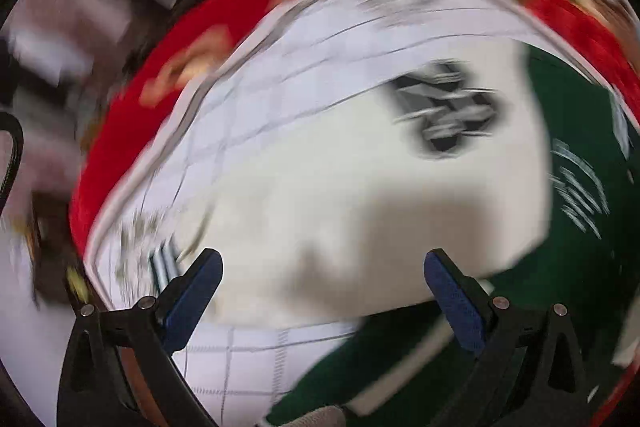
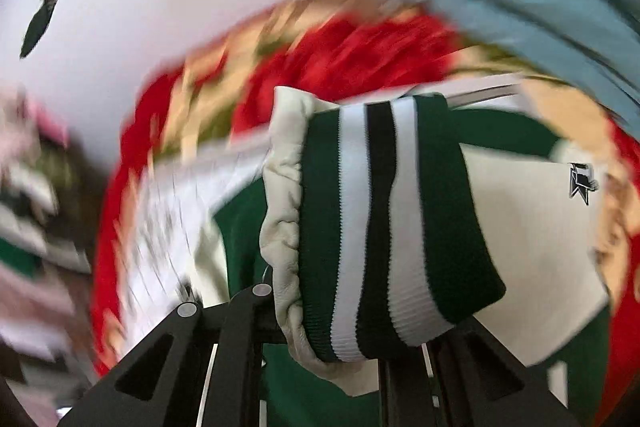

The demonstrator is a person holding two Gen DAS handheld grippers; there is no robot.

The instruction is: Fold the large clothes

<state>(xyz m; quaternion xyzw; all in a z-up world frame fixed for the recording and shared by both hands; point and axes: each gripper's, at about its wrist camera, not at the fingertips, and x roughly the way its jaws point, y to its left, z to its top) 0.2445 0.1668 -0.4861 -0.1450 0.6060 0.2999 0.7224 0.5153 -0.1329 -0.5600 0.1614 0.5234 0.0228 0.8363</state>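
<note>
So your jacket [image 1: 320,211] is spread on the checked sheet [image 1: 248,359], which sits on a red floral blanket [image 1: 132,131]; can't tell what's under that. The cream sleeve [image 1: 312,187] with the black logo [image 1: 444,111] lies flat across the middle of the left view, and the green body [image 1: 580,227] runs off to the right of it.

The relation that matters: the striped cuff [image 2: 384,227] is already in your right gripper [image 2: 340,343]. Its jaws are clamped on the cuff's near end, and the cuff stands up and away from them, the stripes running lengthwise along the line the gripper points. The other cream sleeve [image 2: 532,247], with its small logo [image 2: 582,183], lies beyond and to the right.

Your left gripper [image 1: 324,291] hangs over the flat sleeve with jaws wide apart, nothing between them, pointing steeply down. The sleeve's long axis runs roughly left to right across the jaws, so it looks lined up for a pinch from above.

My guess is the right hand carries the cuff in over the green body while the left pins or grabs the flat sleeve. Both views are blurry, so the edges are hard to call.
</note>
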